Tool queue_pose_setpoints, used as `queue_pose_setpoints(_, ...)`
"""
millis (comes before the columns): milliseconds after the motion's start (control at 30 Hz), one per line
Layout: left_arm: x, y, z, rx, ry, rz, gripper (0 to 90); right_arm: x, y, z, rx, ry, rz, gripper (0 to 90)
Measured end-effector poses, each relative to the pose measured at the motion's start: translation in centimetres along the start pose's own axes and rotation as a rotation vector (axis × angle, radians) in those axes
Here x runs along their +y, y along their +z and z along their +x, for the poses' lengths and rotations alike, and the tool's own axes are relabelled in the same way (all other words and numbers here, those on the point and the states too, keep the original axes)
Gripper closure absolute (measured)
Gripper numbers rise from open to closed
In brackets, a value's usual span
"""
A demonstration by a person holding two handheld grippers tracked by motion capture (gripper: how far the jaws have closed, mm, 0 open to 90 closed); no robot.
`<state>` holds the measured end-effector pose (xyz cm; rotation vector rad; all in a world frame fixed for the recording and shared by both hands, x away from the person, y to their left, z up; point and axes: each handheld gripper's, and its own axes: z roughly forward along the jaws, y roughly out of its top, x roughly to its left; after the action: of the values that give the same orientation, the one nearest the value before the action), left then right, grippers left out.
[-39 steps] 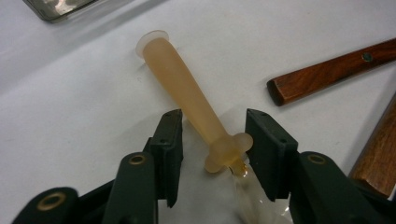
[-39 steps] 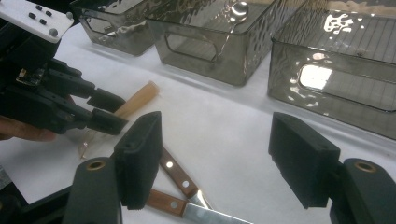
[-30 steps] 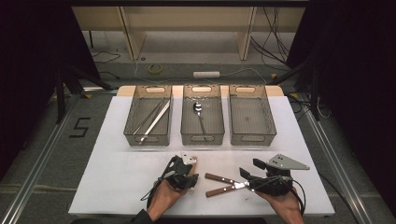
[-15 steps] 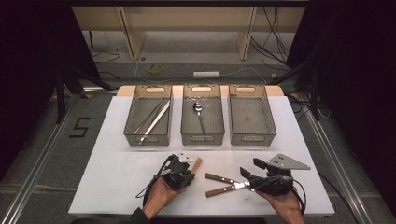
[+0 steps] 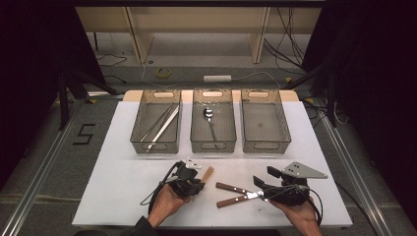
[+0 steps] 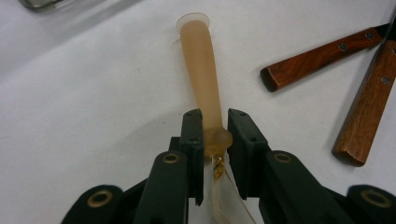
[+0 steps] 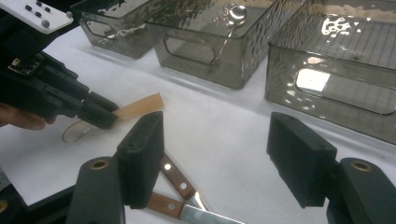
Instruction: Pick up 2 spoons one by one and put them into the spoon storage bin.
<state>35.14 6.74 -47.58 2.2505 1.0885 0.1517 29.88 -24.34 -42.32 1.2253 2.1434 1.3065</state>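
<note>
Left tool (image 6: 215, 140) just closed on spoon (image 6: 203, 79) over white tabletop (image 5: 123, 182)

the spoon's clear bowl (image 6: 229, 196) seems cut off at the bottom edge.

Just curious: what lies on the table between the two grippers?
In the high view, two wooden-handled knives lie crossed between the left gripper and the right gripper.
</note>
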Motion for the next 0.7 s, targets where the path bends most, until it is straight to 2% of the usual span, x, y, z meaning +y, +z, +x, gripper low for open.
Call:
queue_pose_setpoints(200,0.2,-0.7,0.0,-0.02,0.02,-0.008,76.4,0.0,0.0,0.0,0.003,0.0,0.0,37.2)
queue_pose_setpoints(400,0.4,-1.3,0.2,-0.048,0.01,-0.045,76.5,0.0,0.0,0.0,0.007,-0.001,0.002,36.7)
queue_pose_setpoints(633,1.5,-3.9,0.3,-0.095,0.014,-0.133,76.4,-0.1,0.0,-0.1,0.009,0.008,0.002,36.7)
queue_pose_setpoints(700,2.1,-4.8,0.6,-0.095,0.012,-0.164,76.4,-0.1,0.1,-0.1,0.01,0.008,0.003,36.6)
